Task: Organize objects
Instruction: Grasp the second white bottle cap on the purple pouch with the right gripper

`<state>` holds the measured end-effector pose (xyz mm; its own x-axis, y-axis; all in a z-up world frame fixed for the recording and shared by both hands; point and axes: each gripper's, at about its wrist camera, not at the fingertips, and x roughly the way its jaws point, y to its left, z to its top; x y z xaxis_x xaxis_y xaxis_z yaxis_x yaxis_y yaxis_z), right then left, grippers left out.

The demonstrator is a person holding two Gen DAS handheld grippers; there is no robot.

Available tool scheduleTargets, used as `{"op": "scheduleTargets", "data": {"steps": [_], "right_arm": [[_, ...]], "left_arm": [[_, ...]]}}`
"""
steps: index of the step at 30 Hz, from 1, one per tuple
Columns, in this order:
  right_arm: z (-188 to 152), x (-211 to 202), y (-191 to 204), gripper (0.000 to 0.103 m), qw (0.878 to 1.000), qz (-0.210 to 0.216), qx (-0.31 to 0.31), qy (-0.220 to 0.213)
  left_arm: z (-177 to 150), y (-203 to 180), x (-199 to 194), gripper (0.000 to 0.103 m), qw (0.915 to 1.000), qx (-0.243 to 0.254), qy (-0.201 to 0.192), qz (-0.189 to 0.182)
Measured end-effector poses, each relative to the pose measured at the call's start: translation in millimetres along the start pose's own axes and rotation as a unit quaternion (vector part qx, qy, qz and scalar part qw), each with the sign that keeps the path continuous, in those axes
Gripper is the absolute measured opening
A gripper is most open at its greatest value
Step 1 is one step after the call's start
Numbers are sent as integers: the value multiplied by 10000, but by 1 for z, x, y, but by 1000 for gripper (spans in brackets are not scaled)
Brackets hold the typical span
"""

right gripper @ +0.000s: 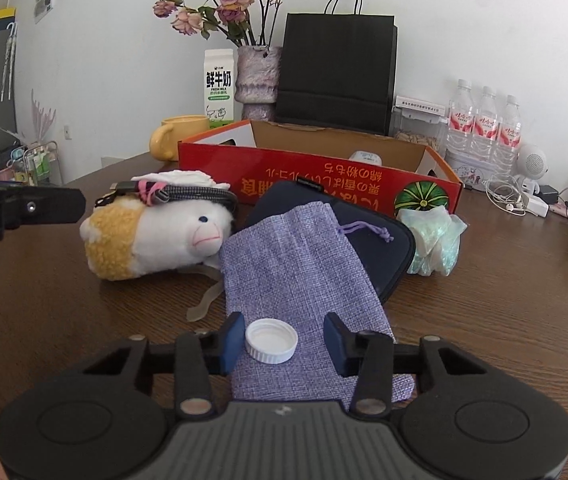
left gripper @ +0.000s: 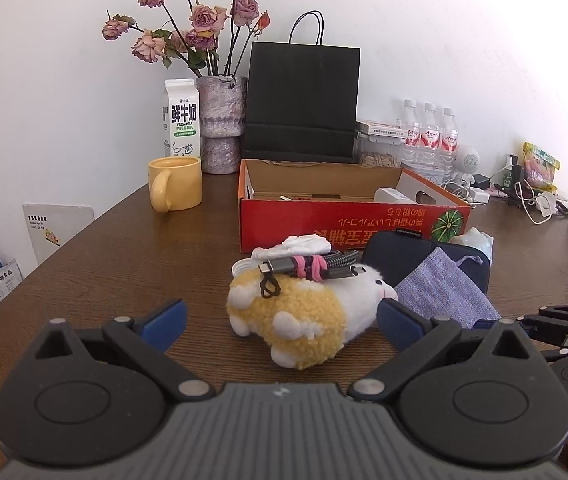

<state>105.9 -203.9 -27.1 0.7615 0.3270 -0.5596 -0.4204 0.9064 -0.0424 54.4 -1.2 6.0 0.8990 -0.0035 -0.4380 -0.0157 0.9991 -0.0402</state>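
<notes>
- On the brown tabletop (left gripper: pixel 116 264), a yellow-and-white plush toy (left gripper: pixel 304 316) lay on its side, with a bundled cable (left gripper: pixel 308 266) resting on top of it.
- The left gripper (left gripper: pixel 280 320) stood wide apart, its blue fingers on either side of the plush toy without touching it.
- The right gripper (right gripper: pixel 284 340) was also spread open, its fingers flanking a white bottle cap (right gripper: pixel 271 340) that sat on a purple cloth pouch (right gripper: pixel 296 264).
- The pouch partly covered a dark blue case (right gripper: pixel 388 240).
- Behind these stood a red cardboard box (right gripper: pixel 324 178), open at the top.
</notes>
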Motion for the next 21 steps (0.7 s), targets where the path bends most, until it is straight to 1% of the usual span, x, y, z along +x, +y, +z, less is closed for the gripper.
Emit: {"op": "scheduleTargets", "data": {"steps": [1, 2, 4, 7, 9, 14, 15, 17, 18, 19, 20, 21], "right_arm": [[-1, 2, 1, 39, 10000, 21, -28, 47], [-2, 3, 2, 32, 10000, 46, -38, 60], [-3, 1, 2, 27, 9999, 106, -36, 20], [-5, -4, 1, 27, 9999, 42, -26, -136], [-6, -11, -4, 27, 9995, -20, 57, -316], [-5, -26, -30, 27, 9969, -324, 303, -656], [-5, -27, -35, 27, 9964, -397, 347, -666], [-6, -28, -46, 27, 9953, -547, 434, -668], [-8, -28, -49, 27, 9949, -617, 457, -660], [-9, -27, -51, 28, 9946, -664, 463, -655], [-10, -27, -52, 27, 9944, -693, 460, -652], [-12, -26, -51, 27, 9945, -686, 450, -646]], "left_arm": [[-1, 0, 0, 103, 10000, -1, 14, -32], [-3, -1, 0, 103, 10000, 6, 30, -57], [-5, -4, -1, 103, 9999, 41, 60, -87], [-9, -9, -1, 103, 9997, 116, 109, -169], [-13, -13, 1, 103, 9994, 174, 174, -250], [-22, -28, 9, 103, 9972, 375, 416, -488], [-23, -32, 10, 101, 9967, 426, 438, -540], [-25, -40, 15, 93, 9953, 484, 517, -654], [-25, -43, 18, 87, 9949, 507, 547, -684], [-26, -47, 21, 82, 9945, 534, 566, -701], [-25, -51, 24, 80, 9942, 564, 592, -702], [-26, -56, 28, 73, 9937, 598, 627, -705]]}}
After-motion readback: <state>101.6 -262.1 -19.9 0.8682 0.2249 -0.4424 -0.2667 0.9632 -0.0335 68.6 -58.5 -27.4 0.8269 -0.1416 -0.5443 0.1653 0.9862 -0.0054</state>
